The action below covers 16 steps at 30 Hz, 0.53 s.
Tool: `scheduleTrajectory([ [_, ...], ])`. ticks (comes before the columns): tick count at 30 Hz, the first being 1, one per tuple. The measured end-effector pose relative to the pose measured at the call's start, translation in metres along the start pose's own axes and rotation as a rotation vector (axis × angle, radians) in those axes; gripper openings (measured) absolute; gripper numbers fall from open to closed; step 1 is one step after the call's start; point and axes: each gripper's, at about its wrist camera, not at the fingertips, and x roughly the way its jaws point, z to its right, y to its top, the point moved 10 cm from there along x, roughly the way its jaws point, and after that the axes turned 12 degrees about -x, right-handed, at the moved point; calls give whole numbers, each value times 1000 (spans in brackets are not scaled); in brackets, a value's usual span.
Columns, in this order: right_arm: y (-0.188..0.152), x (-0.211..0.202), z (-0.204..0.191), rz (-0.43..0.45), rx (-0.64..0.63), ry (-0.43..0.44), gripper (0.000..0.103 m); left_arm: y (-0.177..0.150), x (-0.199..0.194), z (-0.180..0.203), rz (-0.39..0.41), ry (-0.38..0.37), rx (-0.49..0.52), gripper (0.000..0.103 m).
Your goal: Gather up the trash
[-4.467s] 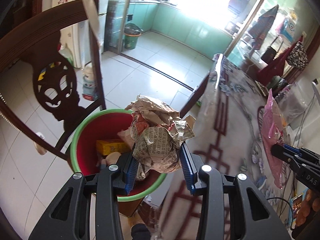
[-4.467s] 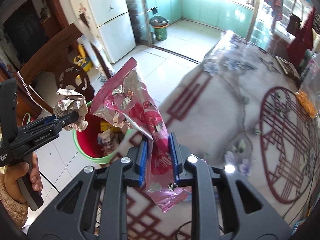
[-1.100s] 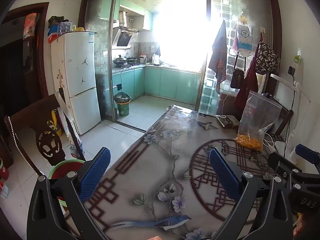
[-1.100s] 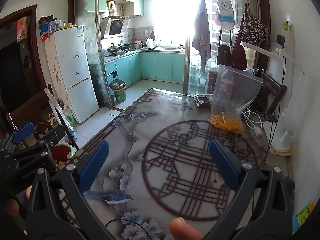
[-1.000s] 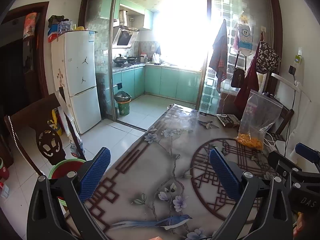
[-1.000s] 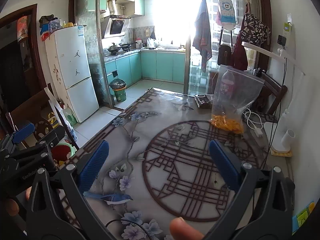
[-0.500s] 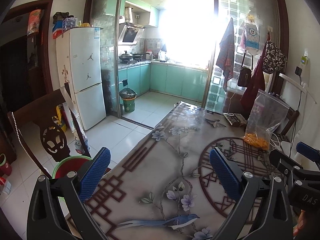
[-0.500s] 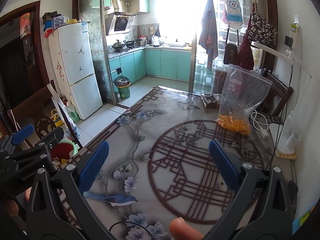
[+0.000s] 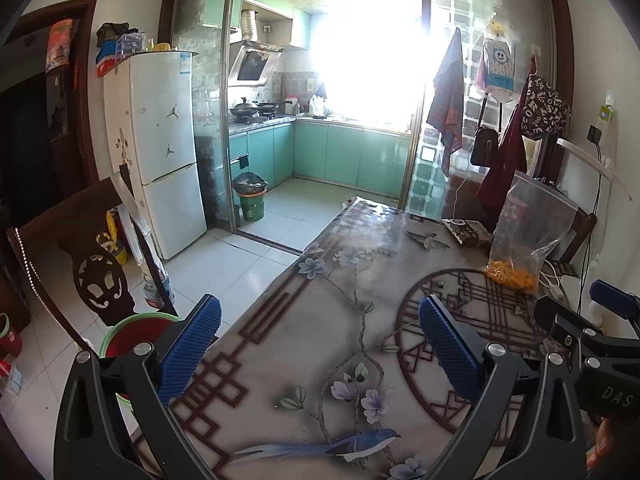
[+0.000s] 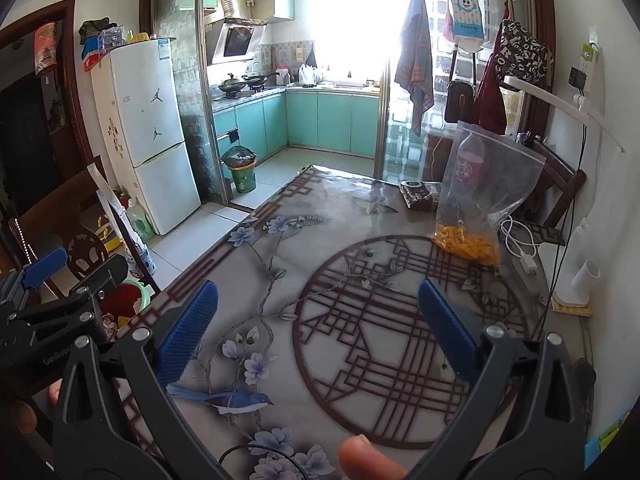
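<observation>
Hovering over worktop | left hand-held gripper and right hand-held gripper now spread, empty | wrappers gone into red bin beside worktop | no loose trash visible; likely done

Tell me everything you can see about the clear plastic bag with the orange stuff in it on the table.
The clear plastic bag is a large, see-through zip-type bag standing upright and crinkled at the far right part of the table. A small heap of orange pieces fills only its bottom; the rest looks empty. Its base rests on the table's dark lattice circle pattern. A dark packet lies just to its left, and a white cable lies to its right. Neither gripper touches it.
</observation>
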Motion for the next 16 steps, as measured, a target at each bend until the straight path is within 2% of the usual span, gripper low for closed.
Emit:
scheduleTrajectory([
  [9,-6,19,4,-33,4,7,98,-8,22,2,-42,-1,-2,95],
  [13,-34,46,19,-86,23,-26,98,-39,66,10,-148,-10,38,95],
  [16,-76,74,47,-123,85,-91,98,-69,107,14,-239,-10,104,95],
])
